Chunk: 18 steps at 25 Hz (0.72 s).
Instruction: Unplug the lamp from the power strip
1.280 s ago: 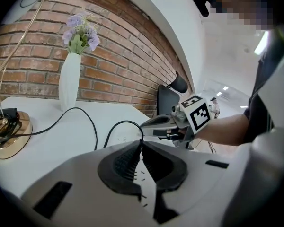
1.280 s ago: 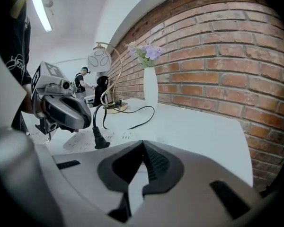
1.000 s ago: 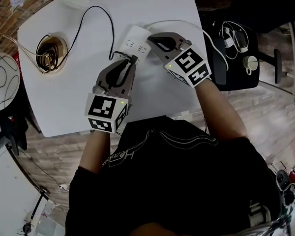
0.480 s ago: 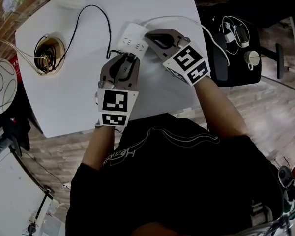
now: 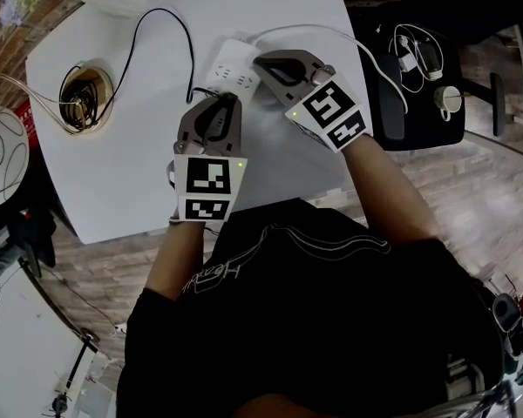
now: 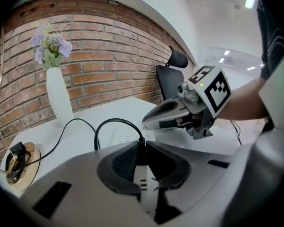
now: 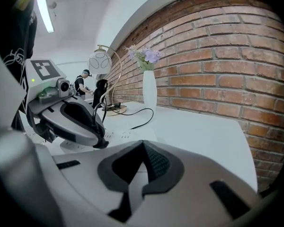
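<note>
- left tool [image 6: 140, 145] is pinched narrow on the black plug [image 6: 140, 151] of the lamp lead. Its jaws have just been closing, and the plug sits right between the pads
- the plug is at the near edge of the white power strip [image 5: 229, 70], roughly mid-counter [image 5: 139, 164]. Honestly can't tell if the pins are still in the socket
- from the plug, the black cable [image 6: 114, 121] arcs up and back across the counter toward the round cable port [image 5: 87, 94] on the left side
- right tool [image 7: 142, 143] has its jaws together with nothing between them. In the head view its tips [image 5: 260, 62] sit at the strip's right end and look like they're touching it
- a white cable [image 5: 322, 31] runs off the strip's far end toward the right edge of the counter
- a white vase [image 6: 57, 96] of purple flowers [image 6: 49, 44] stands at the far corner by the brick wall, well apart from both tools
</note>
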{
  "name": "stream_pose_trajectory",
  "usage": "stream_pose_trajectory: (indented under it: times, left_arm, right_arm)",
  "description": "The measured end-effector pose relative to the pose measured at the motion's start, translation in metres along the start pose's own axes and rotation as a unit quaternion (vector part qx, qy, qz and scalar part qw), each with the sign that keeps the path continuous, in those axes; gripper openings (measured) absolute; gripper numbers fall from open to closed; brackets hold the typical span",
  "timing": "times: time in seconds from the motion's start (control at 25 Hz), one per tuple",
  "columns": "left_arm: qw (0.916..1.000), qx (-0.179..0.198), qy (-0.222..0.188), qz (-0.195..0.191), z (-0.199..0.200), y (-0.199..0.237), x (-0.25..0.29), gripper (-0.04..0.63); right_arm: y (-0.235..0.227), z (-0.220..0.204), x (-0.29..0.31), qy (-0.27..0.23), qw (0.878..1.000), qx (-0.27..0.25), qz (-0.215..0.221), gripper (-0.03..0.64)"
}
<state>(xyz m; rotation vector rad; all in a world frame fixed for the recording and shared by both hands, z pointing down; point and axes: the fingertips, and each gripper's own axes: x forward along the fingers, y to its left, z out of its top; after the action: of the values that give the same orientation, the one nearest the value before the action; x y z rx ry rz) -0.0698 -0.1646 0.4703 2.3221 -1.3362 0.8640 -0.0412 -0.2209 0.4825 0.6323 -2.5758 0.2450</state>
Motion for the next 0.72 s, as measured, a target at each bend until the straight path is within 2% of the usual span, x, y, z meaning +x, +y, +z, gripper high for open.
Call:
stream_pose_trajectory:
  times: [0.24, 0.56, 0.64, 0.72]
  left_arm:
    - [0.9994, -0.024, 0.005, -0.025, -0.0003, 0.0006, 0.0003, 0.044]
    - [0.9922, -0.101, 0.022, -0.070, -0.0001, 0.0034, 0.0005, 0.043]
    - [0.9914, -0.107, 0.024, -0.071, -0.0002, 0.0037, 0.0004, 0.043]
    - [0.9933, -0.096, 0.021, -0.061, -0.0002, 0.0039, 0.0000, 0.043]
  right_arm:
    - [-0.0001, -0.0003, 0.0000, -0.007, 1.000, 0.003, 0.000, -0.003]
    - [-0.0004, 0.0003, -0.0003, -0.008, 1.000, 0.006, 0.002, -0.003]
    - [-0.0001, 0.0003, -0.0001, -0.007, 1.000, 0.004, 0.003, -0.003]
    - [0.0002, 0.0005, 0.0003, -0.006, 1.000, 0.002, 0.001, -0.003]
